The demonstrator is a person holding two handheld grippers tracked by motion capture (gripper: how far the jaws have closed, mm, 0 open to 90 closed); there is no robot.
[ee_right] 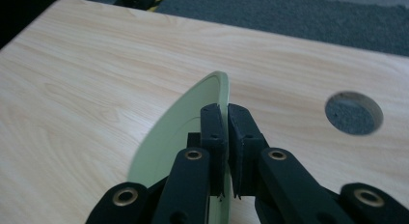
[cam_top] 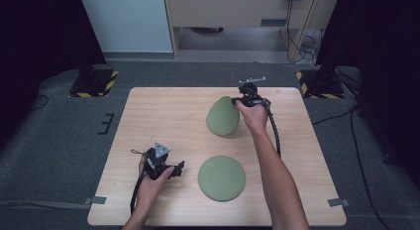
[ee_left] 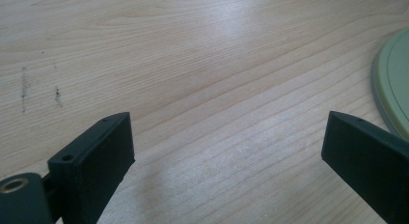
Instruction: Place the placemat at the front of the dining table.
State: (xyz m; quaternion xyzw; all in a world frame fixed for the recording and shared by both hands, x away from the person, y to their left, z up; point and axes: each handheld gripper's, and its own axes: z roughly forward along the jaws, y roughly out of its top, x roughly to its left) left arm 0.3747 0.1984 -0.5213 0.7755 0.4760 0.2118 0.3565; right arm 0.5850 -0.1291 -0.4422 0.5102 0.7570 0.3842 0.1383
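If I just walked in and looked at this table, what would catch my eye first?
Probably the green plate tipped up on edge at the far side of the wooden table, pinched at its rim by the right claw. A second green plate lies flat near the front, and the left claw rests beside it, jaws wide open.

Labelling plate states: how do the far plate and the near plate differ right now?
Pose: the far plate is tipped up on edge, off flat; the near plate lies flat on the table.
Grip: the right gripper is shut on the far plate's rim; the near plate is untouched, with the left gripper open beside it.
Facing: the near plate lies underside up; the far plate's facing is unclear.
Shared: both are round and green.
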